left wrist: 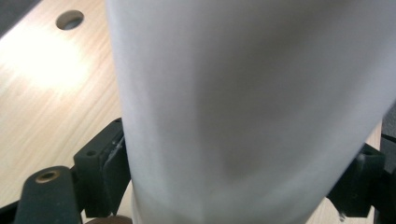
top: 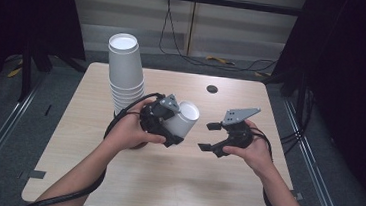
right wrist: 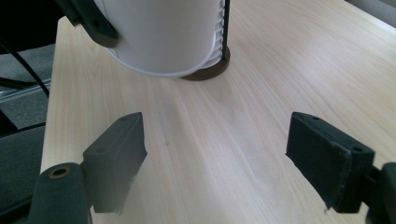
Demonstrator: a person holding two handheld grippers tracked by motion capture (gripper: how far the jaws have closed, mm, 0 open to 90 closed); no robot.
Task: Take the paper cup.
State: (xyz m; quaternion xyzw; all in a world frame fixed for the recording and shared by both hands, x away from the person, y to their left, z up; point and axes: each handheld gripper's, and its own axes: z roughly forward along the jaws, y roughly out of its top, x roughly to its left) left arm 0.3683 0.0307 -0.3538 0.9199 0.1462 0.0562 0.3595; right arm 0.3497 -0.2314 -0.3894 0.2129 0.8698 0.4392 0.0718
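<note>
One white paper cup (top: pixel 183 118) hangs tilted above the middle of the wooden table (top: pixel 174 182), its open mouth turned up and away, pinched across the wall by the left gripper (top: pixel 166 126). Just behind it rises a single tall stack of white cups (top: pixel 125 70). The right gripper (top: pixel 213 136) hovers nearby, jaws spread, holding nothing. One round hole (top: pixel 212 89) marks the tabletop beyond.

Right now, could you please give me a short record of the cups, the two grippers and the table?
held cup: white paper cup, tilted, mouth facing the right gripper
left gripper: jaws shut on the cup's wall
right gripper: jaws open, holding nothing
cup stack: upright on a dark round base, behind the left hand
table: light wood
</note>
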